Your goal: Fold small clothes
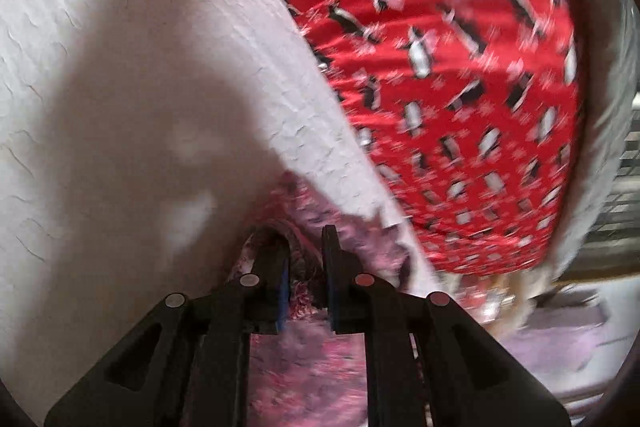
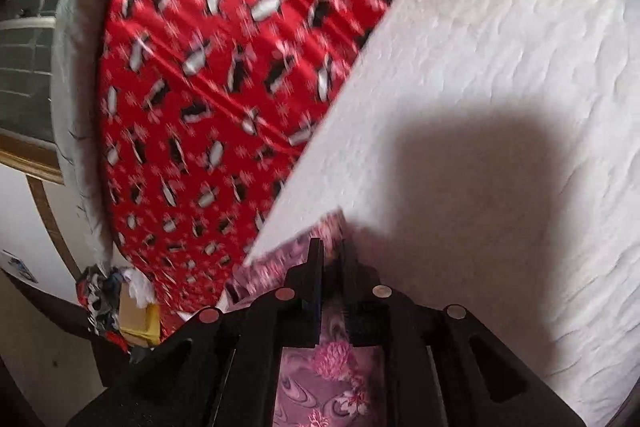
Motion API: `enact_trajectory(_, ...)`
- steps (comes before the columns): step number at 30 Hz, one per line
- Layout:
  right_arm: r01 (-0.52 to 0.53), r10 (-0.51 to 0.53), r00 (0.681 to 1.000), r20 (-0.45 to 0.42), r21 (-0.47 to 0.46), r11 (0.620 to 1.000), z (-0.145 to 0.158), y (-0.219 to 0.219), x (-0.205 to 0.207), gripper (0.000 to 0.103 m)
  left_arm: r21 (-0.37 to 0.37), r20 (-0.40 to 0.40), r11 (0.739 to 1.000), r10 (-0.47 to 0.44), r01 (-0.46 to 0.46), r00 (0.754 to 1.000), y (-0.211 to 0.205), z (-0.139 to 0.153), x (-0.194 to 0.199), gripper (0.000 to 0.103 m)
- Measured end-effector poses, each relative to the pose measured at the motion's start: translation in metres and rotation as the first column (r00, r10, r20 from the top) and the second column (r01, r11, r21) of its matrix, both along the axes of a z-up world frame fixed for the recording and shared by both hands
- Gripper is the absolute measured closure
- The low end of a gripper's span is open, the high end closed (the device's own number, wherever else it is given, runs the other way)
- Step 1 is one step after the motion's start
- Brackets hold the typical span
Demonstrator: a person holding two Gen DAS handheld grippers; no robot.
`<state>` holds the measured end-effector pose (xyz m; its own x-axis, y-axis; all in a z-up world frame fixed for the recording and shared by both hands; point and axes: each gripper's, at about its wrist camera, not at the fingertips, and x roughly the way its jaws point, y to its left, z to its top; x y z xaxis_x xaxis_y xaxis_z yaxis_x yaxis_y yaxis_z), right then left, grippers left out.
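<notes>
No readable writing. Left gripper [image 1: 306,259] and right gripper [image 2: 332,259], each bottom centre of its view, pinch the pink floral cloth [image 2: 320,383] between near-closed fingers, beside a white towel [image 1: 100,75] and red sheet [image 1: 460,87].

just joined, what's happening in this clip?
A person is working a pink floral garment with both handheld grippers. The left gripper and the right gripper each have their fingers closed on a bit of that fabric. It sits by the edge of a white textured cloth lying over a red penguin-print sheet. Both views are motion-blurred, so how far the fold has got cannot be told.
</notes>
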<state>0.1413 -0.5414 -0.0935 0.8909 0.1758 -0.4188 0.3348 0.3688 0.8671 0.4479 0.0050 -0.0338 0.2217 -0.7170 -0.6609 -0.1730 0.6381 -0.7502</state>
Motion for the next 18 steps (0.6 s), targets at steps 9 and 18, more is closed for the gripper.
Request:
enact_trajectory(9,-0.032,0.029,0.999,-0.027,-0.124,0.992,0.026,0.003,-0.025,0.064,0.012,0.089,1.000,0.024,-0.026,0.996,0.017,0.047,-0.020,0.063)
enact_trajectory(18,-0.132,0.067,0.978,-0.197,-0.335,0.933,0.023,0.040,0.026,0.051,0.454,0.200,0.887,-0.195,0.085,0.960,-0.046,0.015,-0.123,0.062)
